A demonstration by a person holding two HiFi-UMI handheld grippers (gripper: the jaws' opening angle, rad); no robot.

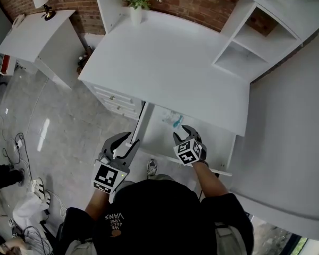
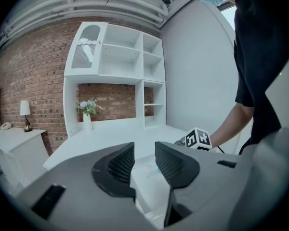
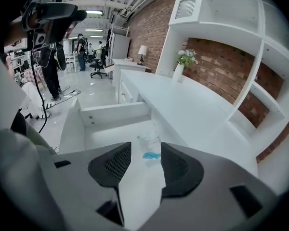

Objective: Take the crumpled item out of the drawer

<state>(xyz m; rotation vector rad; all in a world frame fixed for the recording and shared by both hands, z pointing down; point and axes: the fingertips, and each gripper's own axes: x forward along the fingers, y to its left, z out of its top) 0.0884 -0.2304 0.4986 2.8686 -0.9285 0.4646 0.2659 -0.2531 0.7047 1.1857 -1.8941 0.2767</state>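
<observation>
The crumpled item (image 1: pixel 173 120), clear plastic with a blue patch, lies in the open white drawer (image 1: pixel 158 142) under the desk's front edge. My right gripper (image 1: pixel 184 134) hangs open just in front of it, over the drawer, with nothing between its fingers. The right gripper view shows the crumpled item (image 3: pixel 150 146) on the drawer floor just beyond the right gripper (image 3: pixel 145 165). My left gripper (image 1: pixel 125 142) is open at the drawer's left wall, empty. Through the left gripper (image 2: pixel 143 165) I see part of the crumpled item (image 2: pixel 154 170) and the right gripper's marker cube (image 2: pixel 197 138).
A white desk (image 1: pixel 165 62) carries a vase of flowers (image 1: pixel 137 4); white shelving (image 1: pixel 255 36) stands at the right. A closed drawer stack (image 1: pixel 114 102) lies left of the open drawer. A side table with a lamp (image 1: pixel 37 31) and floor cables (image 1: pixel 21 147) are at left.
</observation>
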